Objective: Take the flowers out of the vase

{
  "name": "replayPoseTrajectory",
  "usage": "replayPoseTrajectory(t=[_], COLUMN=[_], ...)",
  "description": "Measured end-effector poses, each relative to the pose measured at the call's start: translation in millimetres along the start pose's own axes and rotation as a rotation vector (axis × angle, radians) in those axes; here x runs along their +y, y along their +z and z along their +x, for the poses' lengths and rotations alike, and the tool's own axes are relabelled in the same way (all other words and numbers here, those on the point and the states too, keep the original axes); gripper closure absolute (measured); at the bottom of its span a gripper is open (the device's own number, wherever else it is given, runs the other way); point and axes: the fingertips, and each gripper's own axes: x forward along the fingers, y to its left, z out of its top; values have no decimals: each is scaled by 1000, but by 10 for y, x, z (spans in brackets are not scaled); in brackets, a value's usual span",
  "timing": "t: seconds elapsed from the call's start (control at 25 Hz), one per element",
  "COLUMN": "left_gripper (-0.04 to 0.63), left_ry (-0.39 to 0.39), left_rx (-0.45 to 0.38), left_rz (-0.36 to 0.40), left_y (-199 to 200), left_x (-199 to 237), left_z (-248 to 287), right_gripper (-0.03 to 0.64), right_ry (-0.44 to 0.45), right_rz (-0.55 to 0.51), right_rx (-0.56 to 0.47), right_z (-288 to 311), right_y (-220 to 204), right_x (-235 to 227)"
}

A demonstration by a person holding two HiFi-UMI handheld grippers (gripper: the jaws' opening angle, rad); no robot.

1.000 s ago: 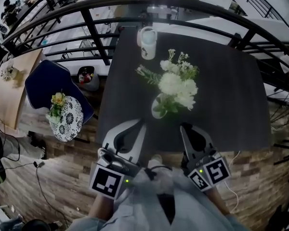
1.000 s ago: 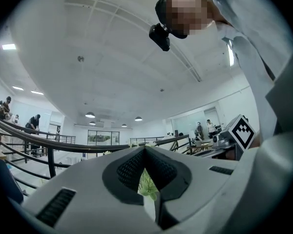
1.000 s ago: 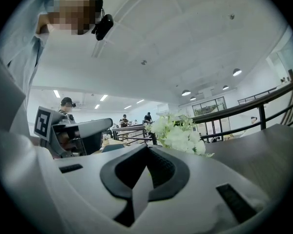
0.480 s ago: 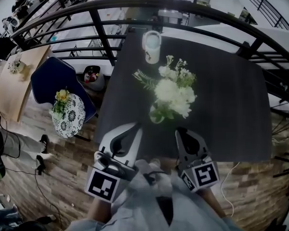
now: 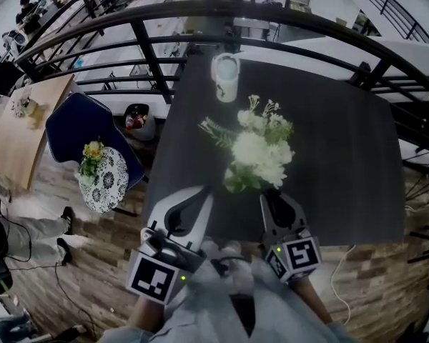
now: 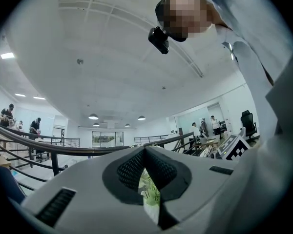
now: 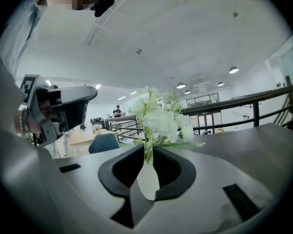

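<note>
In the right gripper view the vase (image 7: 147, 179) shows only through the gap of the right gripper (image 5: 274, 196). Its jaws have just been opening and the pads are not on the vase. The jaw bodies cut off its foot, so I can't tell how it sits on the table (image 5: 343, 163). In the head view the flowers (image 5: 261, 152) spread over the vase and cover nearly all of it. I can't make out the stems inside it in any view. Through the left gripper (image 5: 204, 191) I get one thin slit of green and white — which part of the bunch, I can't say. The cup (image 5: 225, 76) is too small to show what it holds, and the far people (image 5: 21, 6) are specks.
</note>
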Motion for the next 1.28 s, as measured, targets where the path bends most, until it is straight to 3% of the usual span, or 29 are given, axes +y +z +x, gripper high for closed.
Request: replayPoseTrajectory(t=[0.48,1.28], left_gripper=[597,597], left_ry=[-52,-106], left_rx=[-4,7], left_rz=[-20,-23], left_y=[-33,-106], left_x=[152,301], left_z=[108,115], right_gripper=[431,377], right_ry=[-78,-162], right_rz=[8,35], right_rx=[42,37], right_z=[206,490], right_y=[-79,-19], right_x=[-63,-139])
